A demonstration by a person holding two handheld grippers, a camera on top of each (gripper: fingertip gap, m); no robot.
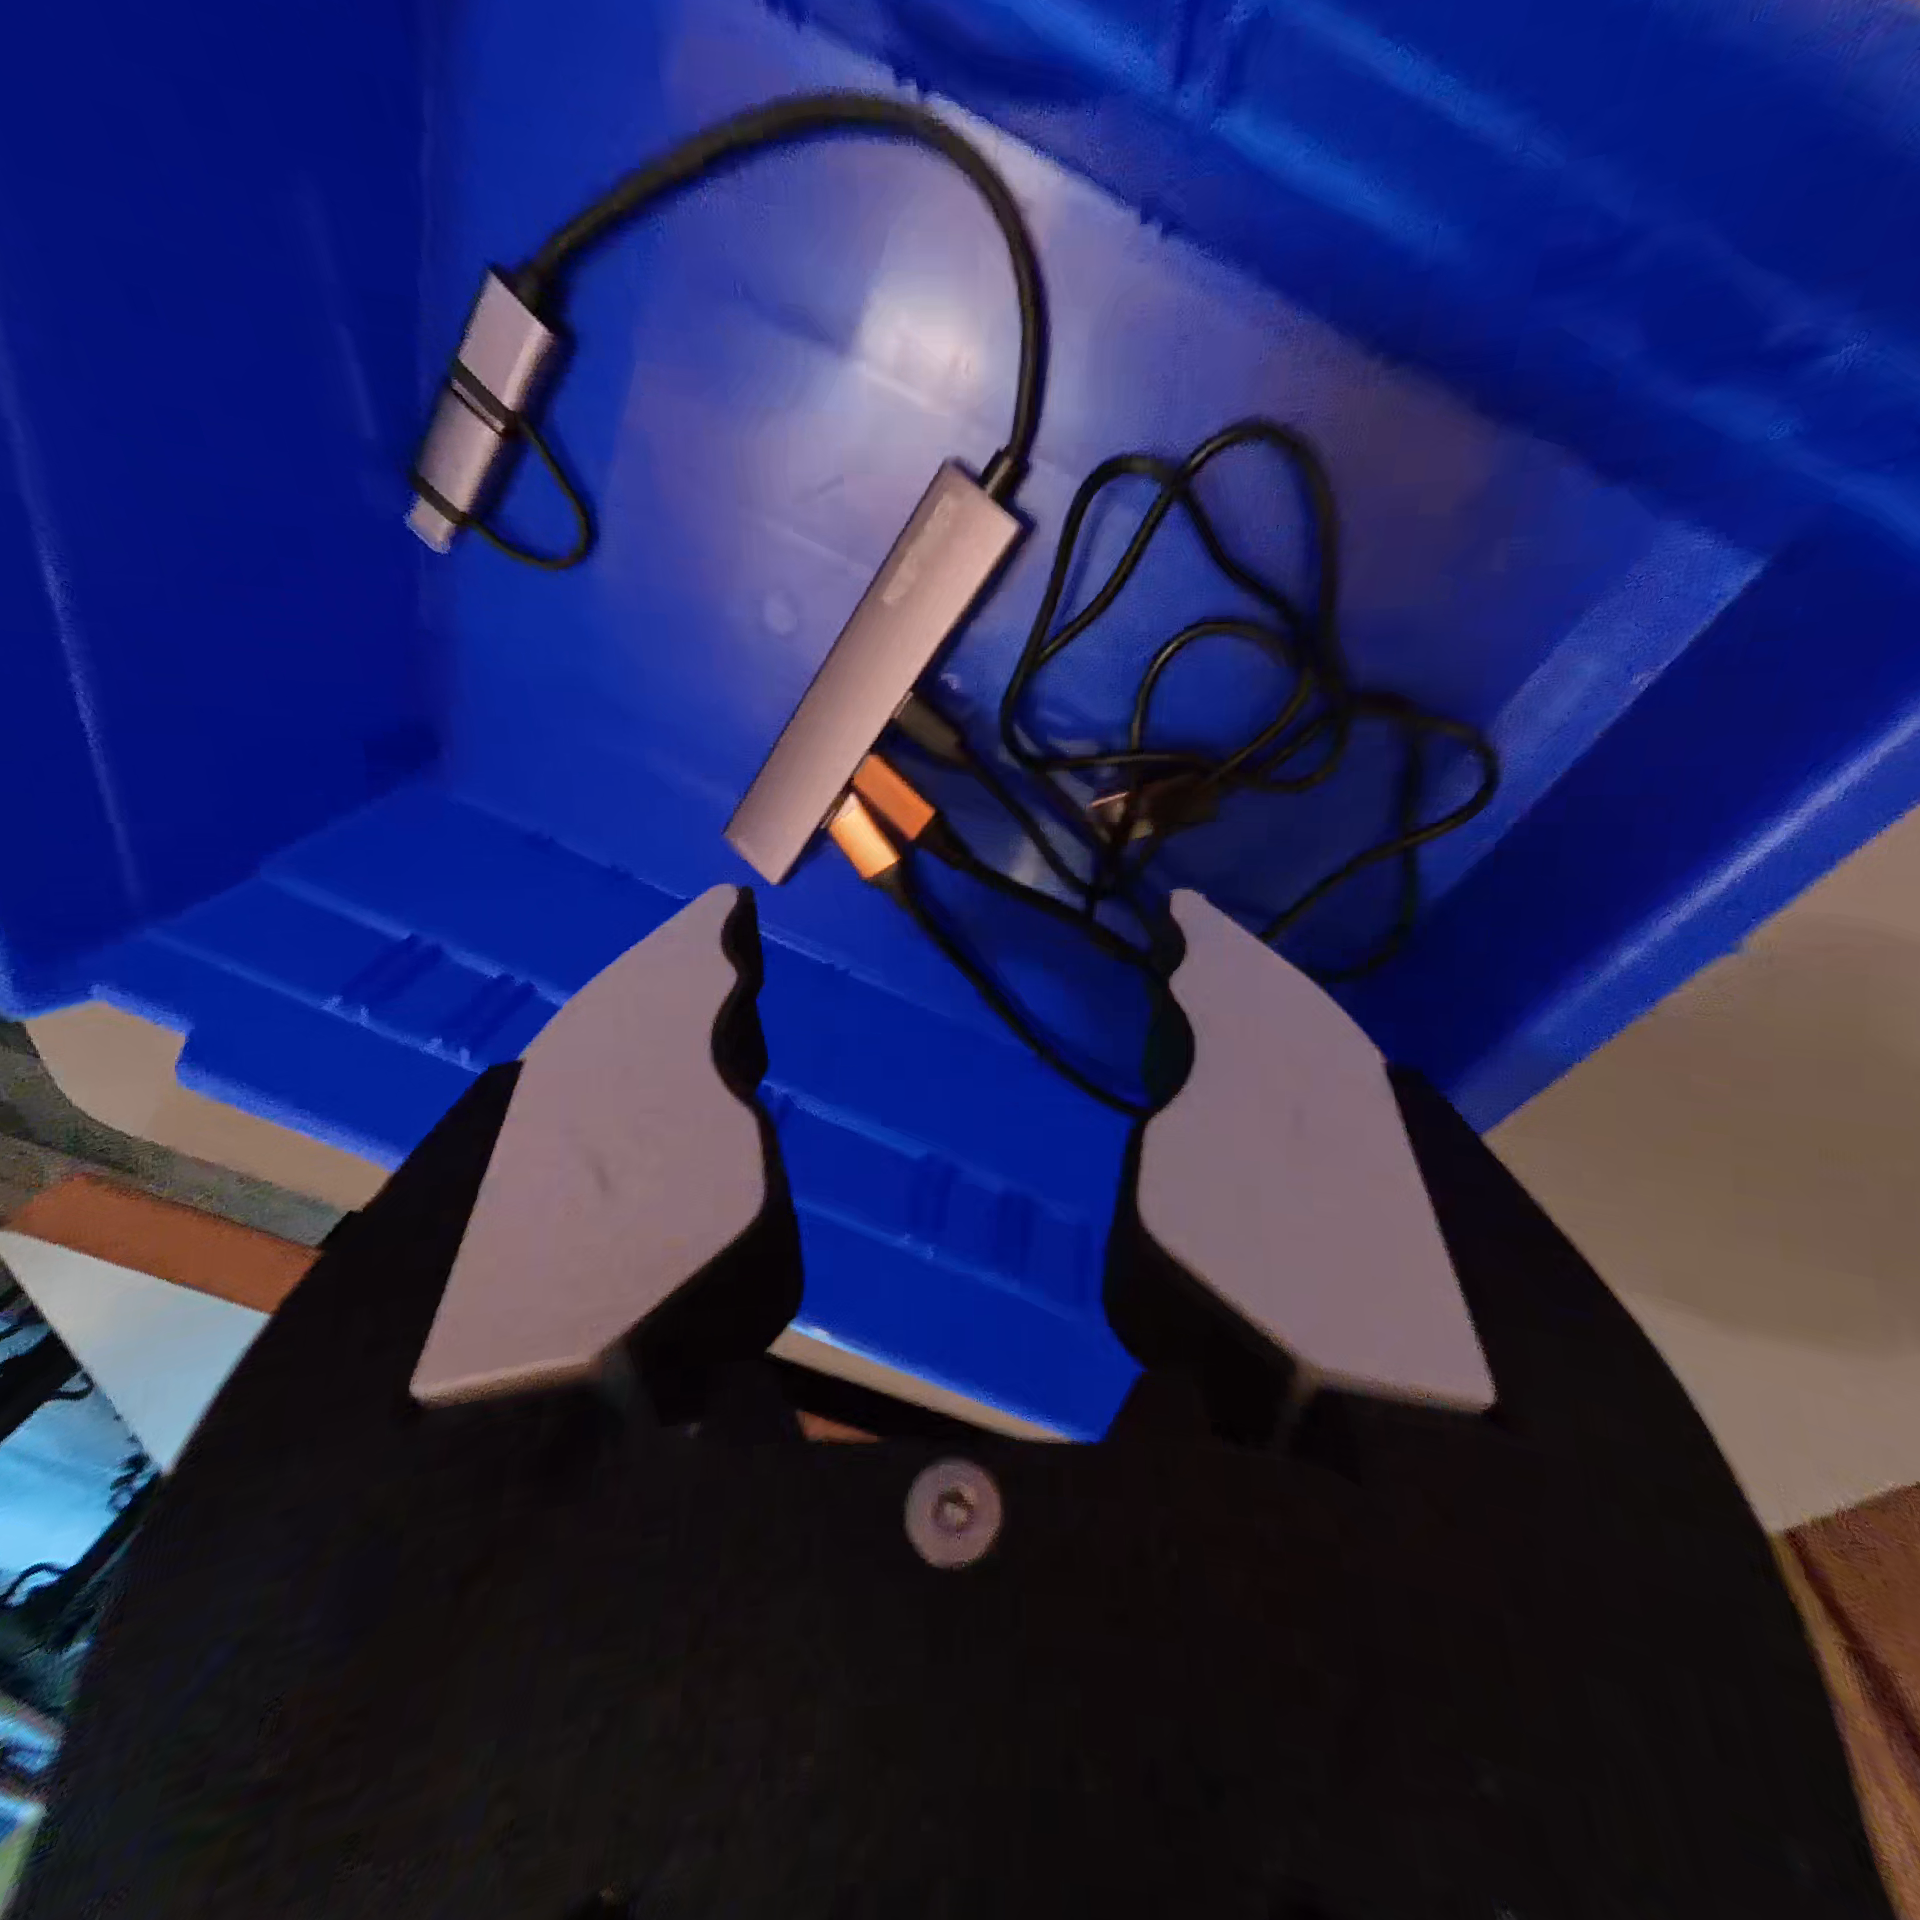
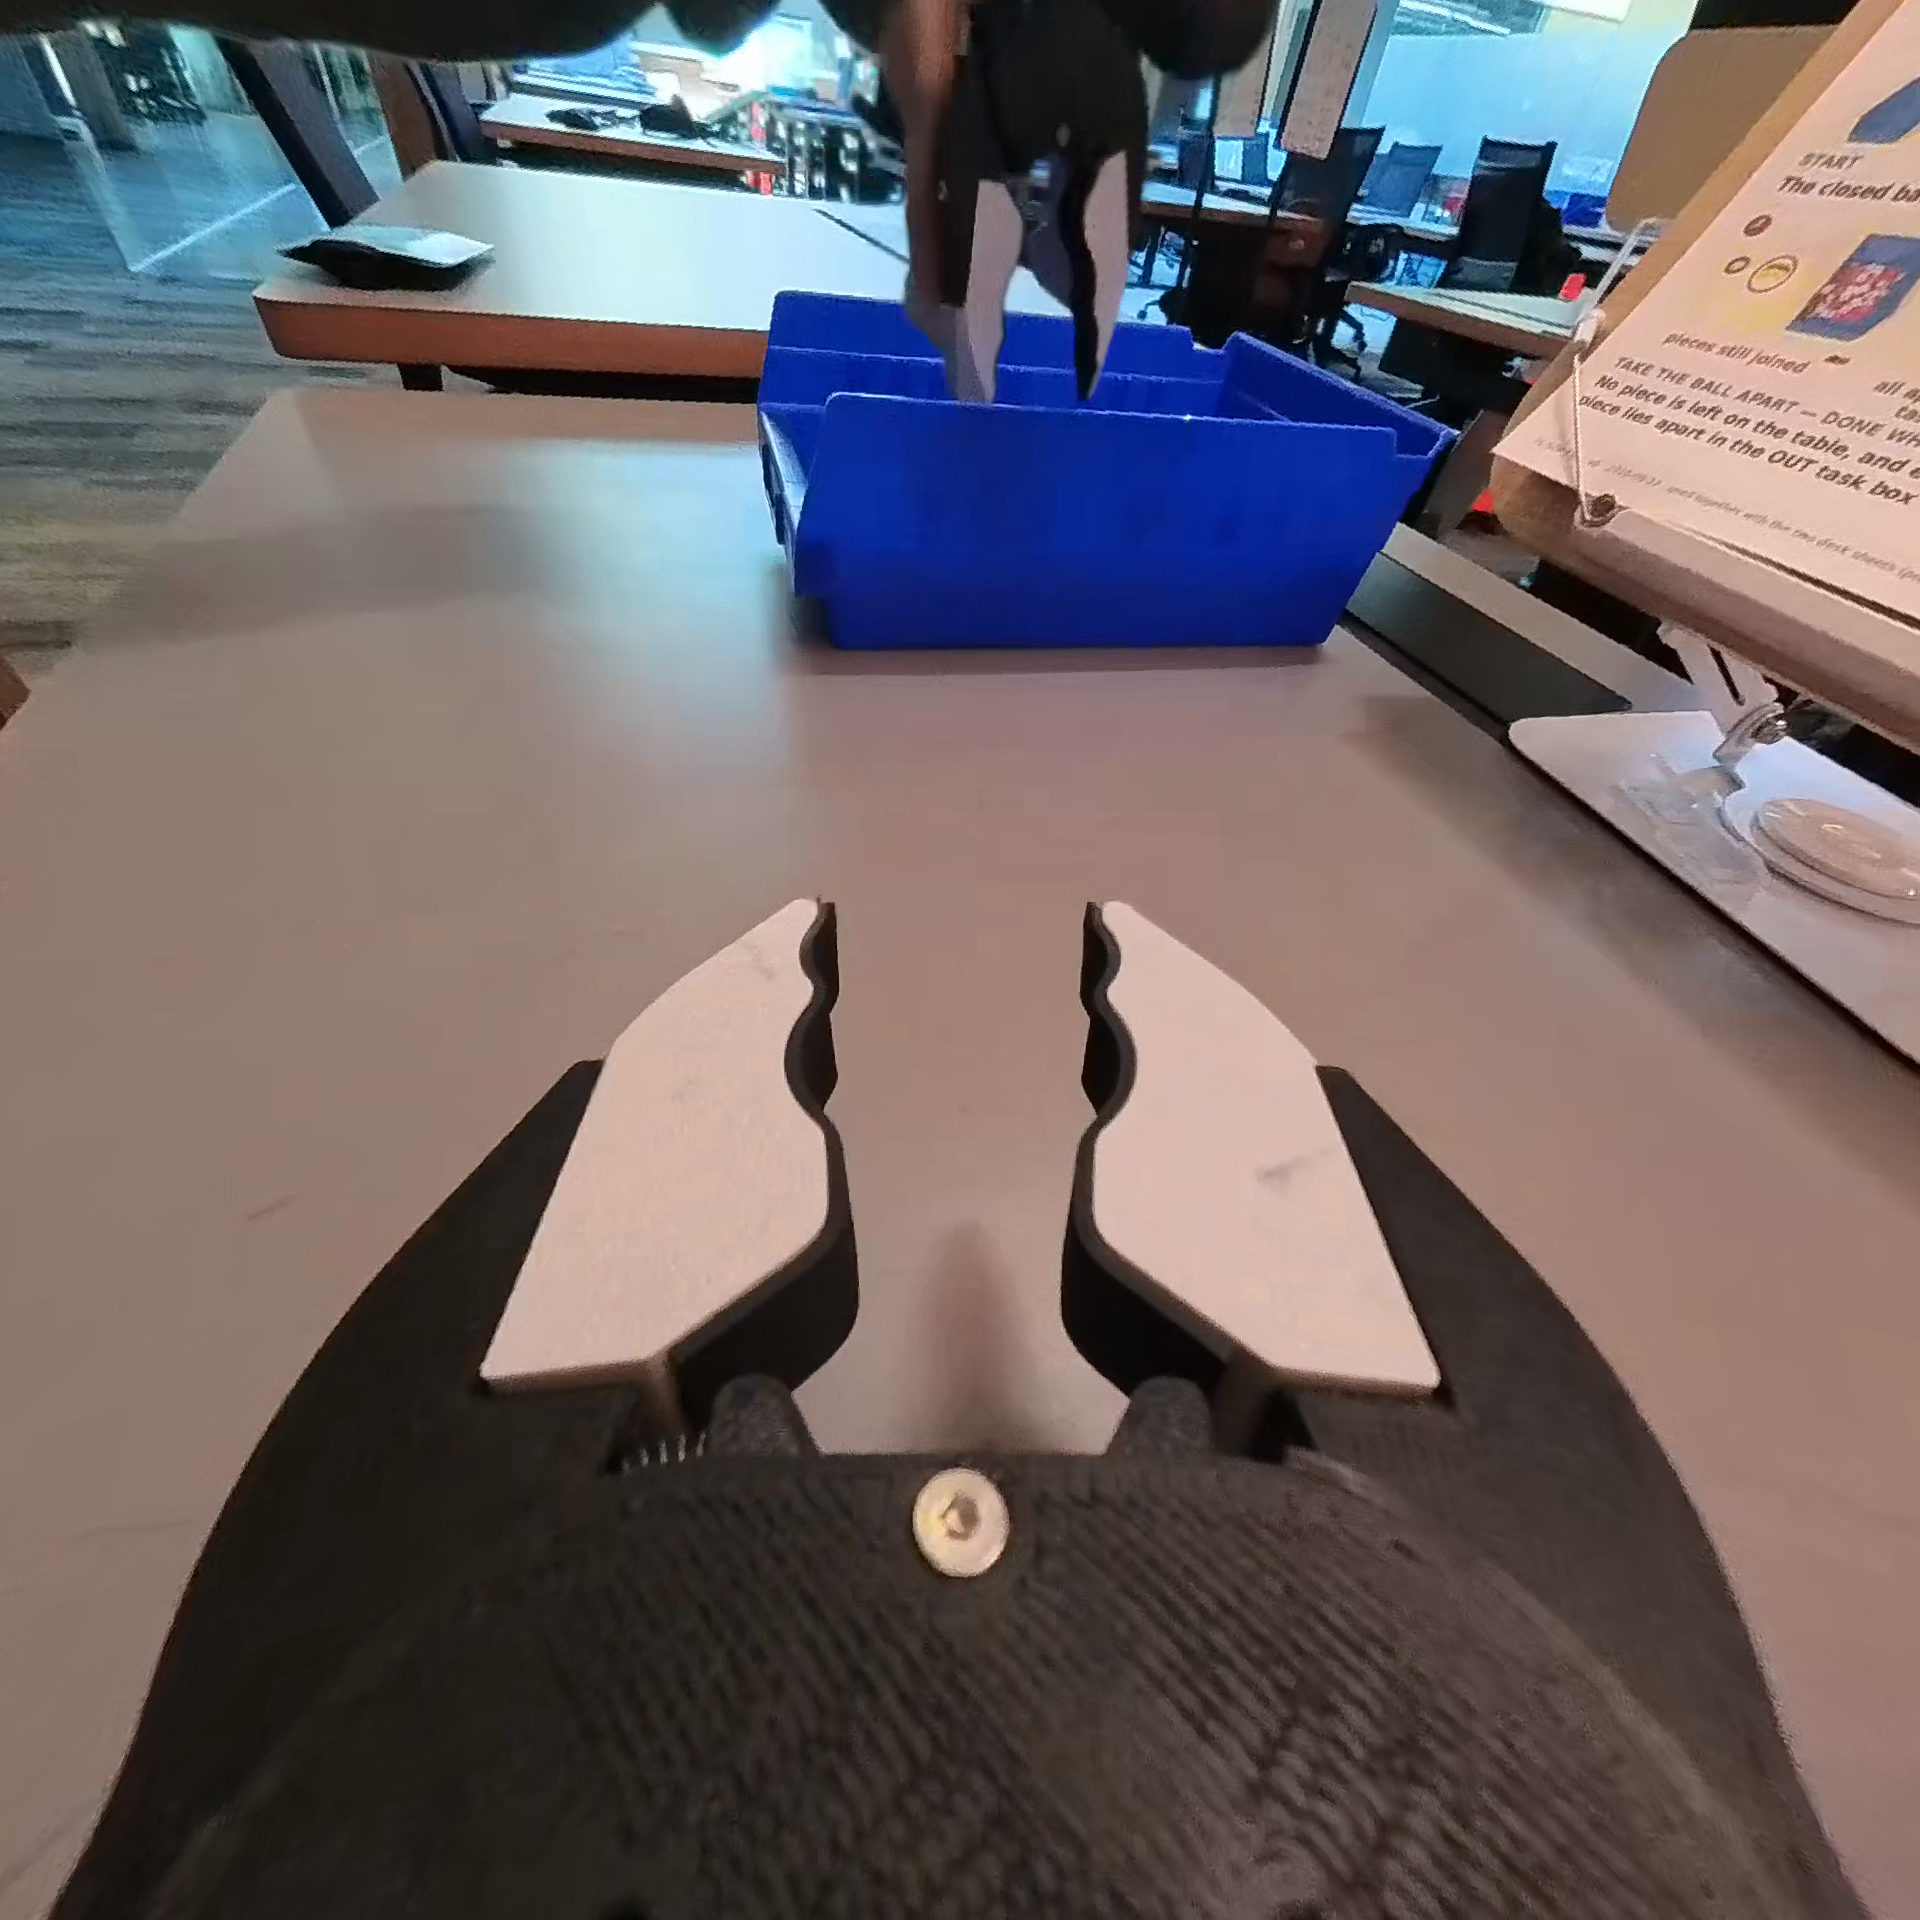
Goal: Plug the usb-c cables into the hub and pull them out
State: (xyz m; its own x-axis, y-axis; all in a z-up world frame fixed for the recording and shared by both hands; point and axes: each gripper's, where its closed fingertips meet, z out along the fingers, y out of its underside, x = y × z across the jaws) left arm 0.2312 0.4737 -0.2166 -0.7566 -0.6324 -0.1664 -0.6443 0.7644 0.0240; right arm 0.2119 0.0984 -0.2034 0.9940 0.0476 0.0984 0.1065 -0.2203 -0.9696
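The left tool (image 1: 956, 914), black with pale grey finger plates, hangs over a blue plastic bin (image 1: 1558, 343) with its fingers spread wide and nothing between them. On the bin floor lies a slim grey metal usb hub (image 1: 878, 675), set on a slant, with its near end just beyond the left fingertip. A thick black lead (image 1: 997, 208) arcs from the hub's far end to a grey double-ended adapter plug (image 1: 488, 405) near the bin's left wall. Along the hub's right side sit an orange-shelled connector (image 1: 883, 821) and a darker one (image 1: 930, 722); whether they are fully seated in the ports cannot be told. Their thin black cables (image 1: 1247, 665) lie in a loose tangle to the right of the hub. In the right wrist view, the right tool (image 2: 958, 920) rests low over the bare grey desk (image 2: 520, 779), well short of the bin, with its fingers moderately apart and empty. Farther off the left tool points down into the bin. A board bearing a printed sheet (image 2: 1766, 343) stands at the desk's right edge.
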